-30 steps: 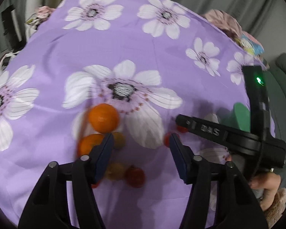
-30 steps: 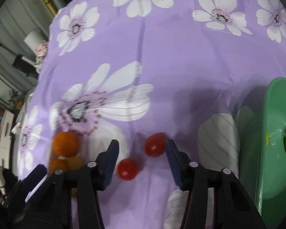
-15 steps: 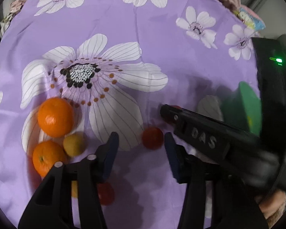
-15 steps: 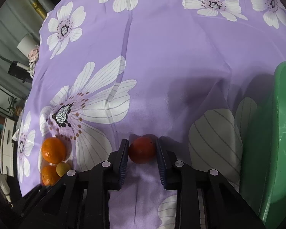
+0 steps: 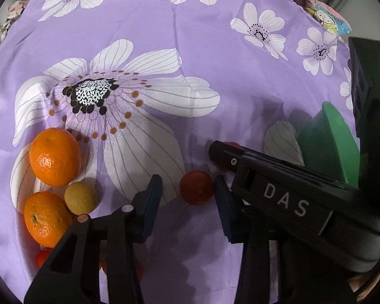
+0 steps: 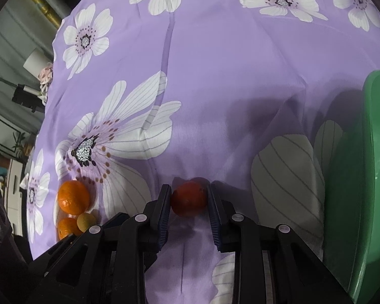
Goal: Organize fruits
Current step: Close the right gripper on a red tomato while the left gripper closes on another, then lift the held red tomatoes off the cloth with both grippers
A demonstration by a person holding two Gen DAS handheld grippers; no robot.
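Right gripper (image 6: 189, 198) first: its jaws pinch a small red tomato (image 6: 189, 198), both blue pads pressed against its sides, the fruit low on the purple flowered cloth (image 6: 215, 63) covering the surface. The left gripper (image 5: 187, 188) has its jaws spread wide around a second red tomato (image 5: 196, 187), which sits close by the right-hand pad with a clear gap on the other side; whether it touches that pad I cannot tell. The right gripper's black body crosses just beyond it.

Out to the left, two oranges (image 5: 54, 157) lie one behind the other with a small yellow-green fruit (image 5: 81, 195) tucked against them, and more red fruit shows partly hidden under the left gripper's frame.

Over on the right edge stands the green bowl (image 6: 352, 190), seen side-on. In the right wrist view only a dark green shape shows at its inner wall, too cut off to name.
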